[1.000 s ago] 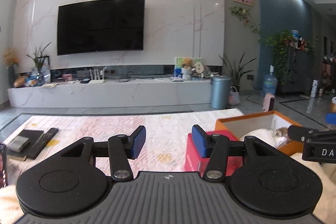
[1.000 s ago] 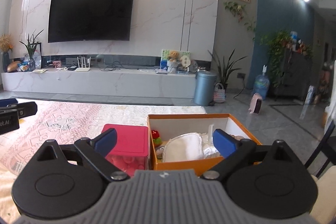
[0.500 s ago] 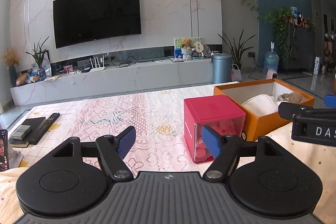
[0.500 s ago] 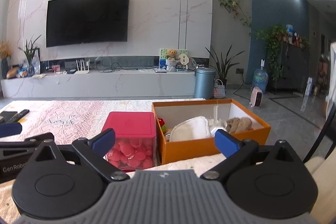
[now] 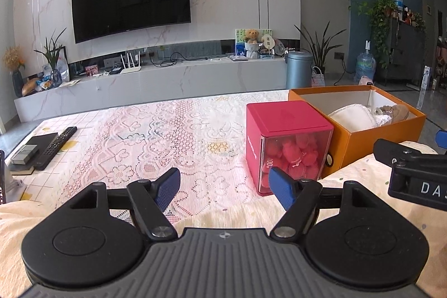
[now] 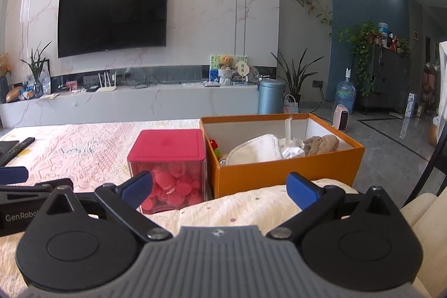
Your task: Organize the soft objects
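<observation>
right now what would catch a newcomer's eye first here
Probably the red box of pink round pieces on the lace cloth, standing right beside the open orange box, which holds a white pad and a brown cloth. Behind them, the big black tv fills the marble wall. Both grippers, left and right, hang open and empty in front.

We are seeing each claw, left claw (image 5: 223,187) and right claw (image 6: 219,187), wearing blue ribbed pads (image 5: 280,190) on black linkage arms with silver screws, round black discs, grey ridged housing.
</observation>
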`<action>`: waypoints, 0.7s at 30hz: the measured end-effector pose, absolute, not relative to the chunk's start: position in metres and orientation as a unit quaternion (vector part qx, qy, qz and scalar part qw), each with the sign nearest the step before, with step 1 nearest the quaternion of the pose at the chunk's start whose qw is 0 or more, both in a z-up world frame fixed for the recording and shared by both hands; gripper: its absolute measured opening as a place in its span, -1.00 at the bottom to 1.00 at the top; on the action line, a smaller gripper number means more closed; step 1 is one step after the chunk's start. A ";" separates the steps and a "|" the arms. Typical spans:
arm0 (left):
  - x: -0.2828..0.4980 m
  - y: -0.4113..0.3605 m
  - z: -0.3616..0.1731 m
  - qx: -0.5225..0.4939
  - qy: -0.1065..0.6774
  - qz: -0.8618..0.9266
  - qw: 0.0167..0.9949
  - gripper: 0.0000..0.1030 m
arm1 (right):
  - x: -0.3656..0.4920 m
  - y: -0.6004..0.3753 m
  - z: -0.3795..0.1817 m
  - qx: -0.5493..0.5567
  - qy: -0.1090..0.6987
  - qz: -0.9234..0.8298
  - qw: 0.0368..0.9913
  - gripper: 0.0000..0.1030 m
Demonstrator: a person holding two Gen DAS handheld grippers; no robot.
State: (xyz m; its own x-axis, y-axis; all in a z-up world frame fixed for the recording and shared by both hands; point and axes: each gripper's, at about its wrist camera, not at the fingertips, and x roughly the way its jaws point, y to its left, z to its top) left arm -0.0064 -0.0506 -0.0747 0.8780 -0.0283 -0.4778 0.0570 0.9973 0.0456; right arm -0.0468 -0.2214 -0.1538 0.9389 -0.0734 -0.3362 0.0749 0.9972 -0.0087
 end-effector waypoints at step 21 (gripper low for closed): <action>-0.006 -0.049 -0.072 0.027 0.247 -0.022 0.968 0.65 | -0.040 -0.224 -0.155 -0.002 0.175 -0.034 0.984 0.94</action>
